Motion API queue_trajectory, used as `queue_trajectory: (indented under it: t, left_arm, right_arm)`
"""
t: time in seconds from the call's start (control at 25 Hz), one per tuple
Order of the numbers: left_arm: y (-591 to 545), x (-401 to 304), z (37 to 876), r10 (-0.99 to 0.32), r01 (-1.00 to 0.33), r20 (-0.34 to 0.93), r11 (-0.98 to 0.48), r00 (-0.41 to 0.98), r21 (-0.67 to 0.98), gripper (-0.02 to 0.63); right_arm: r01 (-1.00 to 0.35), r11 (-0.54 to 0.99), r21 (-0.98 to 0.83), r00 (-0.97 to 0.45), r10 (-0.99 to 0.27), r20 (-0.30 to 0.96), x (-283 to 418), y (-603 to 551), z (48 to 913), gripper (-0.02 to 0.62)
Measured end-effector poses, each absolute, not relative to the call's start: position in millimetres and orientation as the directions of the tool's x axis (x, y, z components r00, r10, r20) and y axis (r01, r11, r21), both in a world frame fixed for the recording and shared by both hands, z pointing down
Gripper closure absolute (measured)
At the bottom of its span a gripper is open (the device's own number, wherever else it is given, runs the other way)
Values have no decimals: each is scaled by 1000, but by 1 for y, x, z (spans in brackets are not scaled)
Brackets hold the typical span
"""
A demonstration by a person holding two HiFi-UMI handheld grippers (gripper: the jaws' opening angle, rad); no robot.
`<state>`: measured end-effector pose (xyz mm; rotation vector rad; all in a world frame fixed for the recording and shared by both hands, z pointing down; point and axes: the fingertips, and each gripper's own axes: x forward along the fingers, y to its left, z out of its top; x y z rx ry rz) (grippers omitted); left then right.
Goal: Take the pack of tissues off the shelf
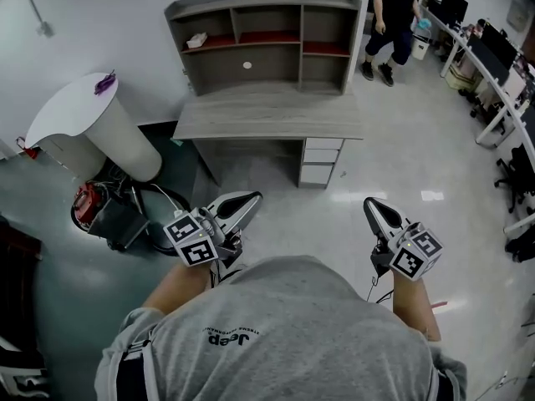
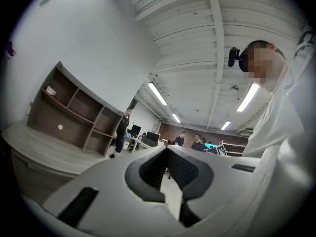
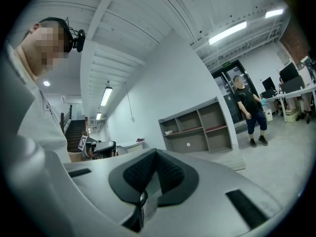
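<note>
The pack of tissues (image 1: 197,40) is a small pale packet lying in the top-left compartment of the grey shelf (image 1: 266,8), which stands on a grey desk (image 1: 267,114). It also shows as a tiny pale shape in the left gripper view (image 2: 49,90) and the right gripper view (image 3: 169,132). My left gripper (image 1: 252,196) (image 2: 165,150) is shut and holds nothing; it is over the floor, well short of the desk. My right gripper (image 1: 369,203) (image 3: 156,152) is level with it on the right, its jaws together and nothing between them.
A white round stand (image 1: 84,119) is left of the desk, with a red device and cables (image 1: 90,203) on the floor beside it. A person (image 1: 393,23) stands at the back right. Office desks with monitors (image 1: 493,57) line the right side.
</note>
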<state>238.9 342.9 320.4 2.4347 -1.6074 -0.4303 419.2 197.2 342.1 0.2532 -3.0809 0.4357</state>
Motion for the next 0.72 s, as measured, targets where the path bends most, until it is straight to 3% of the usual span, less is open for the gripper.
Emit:
queue_trajectory:
  t: [0.32,0.72]
  left_arm:
    - [328,201,331,-926,-860,-126,-377,356,343,592]
    - [263,96,338,-903,-828,-142,-429,405,360,591]
  right_arm:
    - [-153,947,-282,-988,-139,66,378,181,356,575]
    - [-203,940,-275,-978,-183,96,279,128,356,575]
